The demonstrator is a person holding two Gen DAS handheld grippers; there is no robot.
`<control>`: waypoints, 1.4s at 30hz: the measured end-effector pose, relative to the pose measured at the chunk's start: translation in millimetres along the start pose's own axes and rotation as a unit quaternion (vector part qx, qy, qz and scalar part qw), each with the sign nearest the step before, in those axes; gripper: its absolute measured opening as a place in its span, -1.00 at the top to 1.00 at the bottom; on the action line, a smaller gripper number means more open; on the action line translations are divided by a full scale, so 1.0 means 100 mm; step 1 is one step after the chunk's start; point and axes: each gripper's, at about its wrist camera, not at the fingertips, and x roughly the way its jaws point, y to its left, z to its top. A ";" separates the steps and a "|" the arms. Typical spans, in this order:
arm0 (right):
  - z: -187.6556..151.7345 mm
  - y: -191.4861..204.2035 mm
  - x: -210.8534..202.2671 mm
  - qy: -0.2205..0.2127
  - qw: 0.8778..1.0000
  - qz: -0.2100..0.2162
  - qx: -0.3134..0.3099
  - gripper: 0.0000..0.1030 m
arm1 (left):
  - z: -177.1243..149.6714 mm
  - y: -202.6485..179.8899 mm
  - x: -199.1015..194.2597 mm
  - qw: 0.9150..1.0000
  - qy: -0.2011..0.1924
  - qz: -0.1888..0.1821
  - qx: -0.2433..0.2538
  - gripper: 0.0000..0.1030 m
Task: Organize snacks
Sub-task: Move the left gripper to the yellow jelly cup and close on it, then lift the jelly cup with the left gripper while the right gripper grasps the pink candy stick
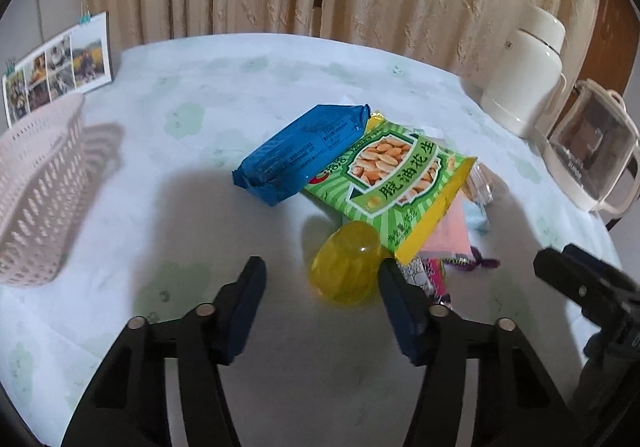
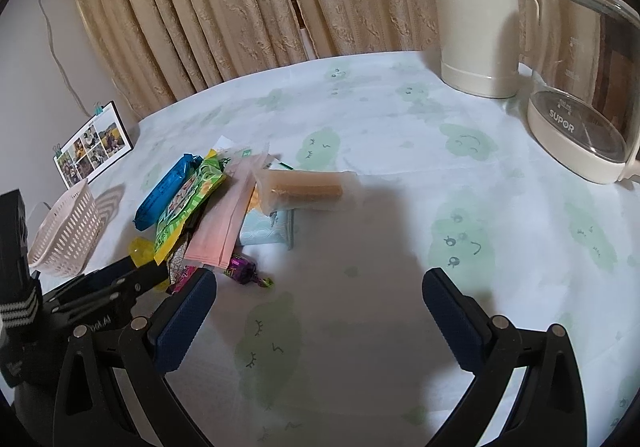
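A pile of snacks lies mid-table: a blue packet [image 1: 304, 153] [image 2: 166, 191], a green peanut bag [image 1: 392, 183] [image 2: 188, 207], a pink sachet [image 2: 224, 231], a clear-wrapped biscuit roll [image 2: 304, 191], a purple candy [image 2: 244, 269] and a yellow jelly cup [image 1: 346, 269]. My left gripper [image 1: 322, 275] is open, and the jelly cup sits between its fingers, close to the right one. My right gripper [image 2: 318, 283] is open over bare tablecloth, right of the pile. A pink slotted basket [image 1: 36, 191] [image 2: 64, 235] stands at the left.
A white thermos [image 2: 476, 19] and a glass kettle [image 2: 580, 99] stand at the table's far right. A photo card [image 1: 56, 67] leans at the back left, with curtains behind the table. A pale blue tissue pack [image 2: 268, 231] lies under the pile.
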 end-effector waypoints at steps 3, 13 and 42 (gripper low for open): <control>-0.01 0.00 0.01 0.002 1.000 0.000 -0.004 -1.00 | 0.02 -0.04 0.02 1.000 0.000 -0.007 0.004 0.18; -0.04 0.07 0.03 0.012 1.000 0.017 -0.019 -0.97 | 0.03 0.03 -0.07 0.999 -0.026 -0.011 -0.015 0.32; -0.14 0.78 0.32 0.068 0.990 0.090 -0.090 0.17 | -0.04 0.24 -0.67 0.982 -0.166 0.080 -0.029 0.32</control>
